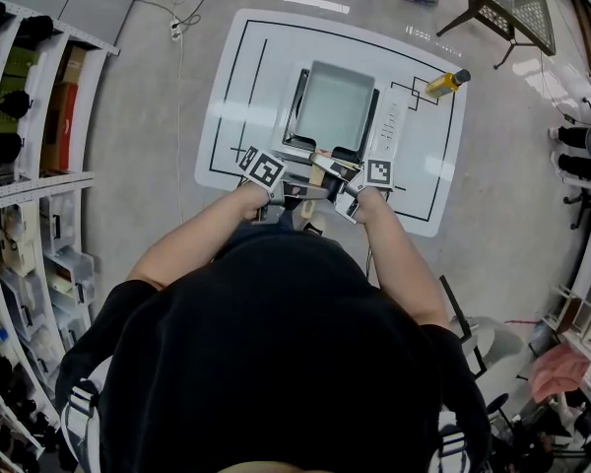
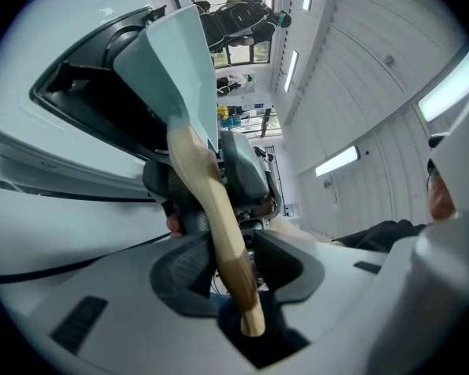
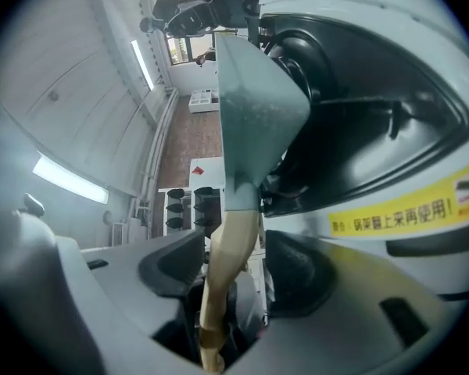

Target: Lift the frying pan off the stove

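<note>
1. Black shirt (image 1: 276,363) with short sleeves: left sleeve (image 1: 106,328), right sleeve (image 1: 453,363). Forearms bare.
2. White strap-like pieces with dark bands at the near left (image 1: 79,407) and near right (image 1: 453,446) of the torso. Cannot tell what they are.
3. Left gripper (image 2: 234,250): pale grey moulded shell, dark grey jaws with finely ribbed pads (image 2: 184,262), and a dark rectangular recess (image 2: 78,323) in the shell.
4. Right gripper (image 3: 234,266): same pale grey shell and dark jaws.
5. Each gripper carries a marker cube, white with black square patterns: left cube (image 1: 264,168), right cube (image 1: 378,172).

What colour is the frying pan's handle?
Pale tan wood; the handle shows best in left gripper view.
</note>
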Tool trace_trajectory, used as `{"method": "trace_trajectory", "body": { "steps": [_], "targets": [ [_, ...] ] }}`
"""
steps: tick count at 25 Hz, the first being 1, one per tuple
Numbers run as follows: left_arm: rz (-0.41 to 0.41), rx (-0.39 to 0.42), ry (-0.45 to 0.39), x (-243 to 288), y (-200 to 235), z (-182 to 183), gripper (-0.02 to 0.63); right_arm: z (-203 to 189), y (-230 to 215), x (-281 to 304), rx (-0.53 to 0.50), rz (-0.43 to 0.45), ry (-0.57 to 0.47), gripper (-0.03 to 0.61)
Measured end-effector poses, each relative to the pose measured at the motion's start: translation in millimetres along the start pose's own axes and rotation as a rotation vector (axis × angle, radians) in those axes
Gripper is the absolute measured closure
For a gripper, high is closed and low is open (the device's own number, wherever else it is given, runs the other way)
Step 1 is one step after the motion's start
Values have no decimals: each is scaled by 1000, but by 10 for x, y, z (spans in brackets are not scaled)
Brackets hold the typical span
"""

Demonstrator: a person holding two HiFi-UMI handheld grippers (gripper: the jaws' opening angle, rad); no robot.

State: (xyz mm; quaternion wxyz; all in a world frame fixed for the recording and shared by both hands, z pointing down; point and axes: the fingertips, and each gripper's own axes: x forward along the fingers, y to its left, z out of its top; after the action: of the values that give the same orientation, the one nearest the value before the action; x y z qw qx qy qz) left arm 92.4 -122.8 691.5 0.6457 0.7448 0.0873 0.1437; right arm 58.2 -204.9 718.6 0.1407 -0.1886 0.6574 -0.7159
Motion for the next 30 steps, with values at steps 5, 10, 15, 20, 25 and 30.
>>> {"method": "trace_trajectory", "body": {
  "steps": [5, 10, 15, 20, 25, 30],
  "targets": [
    [-2, 0, 1, 4, 15, -6, 491, -13, 10, 17, 1, 20, 14, 378],
    [-8, -3, 0, 2, 16, -9, 492, -16, 19, 23, 19, 26, 16, 405],
    [-12, -1, 5, 9, 22, -11, 494, -10, -10, 16, 20, 33, 18, 419],
    [-6, 12, 2, 6, 17, -6, 494, -16, 24, 26, 28, 43, 18, 426],
    [-12, 10, -10, -1, 15, -5, 495, -20, 26, 29, 25, 36, 15, 429],
    [-12, 15, -5, 13, 3, 21, 495, 4, 43, 13, 19, 23, 19, 430]
  ]
}}
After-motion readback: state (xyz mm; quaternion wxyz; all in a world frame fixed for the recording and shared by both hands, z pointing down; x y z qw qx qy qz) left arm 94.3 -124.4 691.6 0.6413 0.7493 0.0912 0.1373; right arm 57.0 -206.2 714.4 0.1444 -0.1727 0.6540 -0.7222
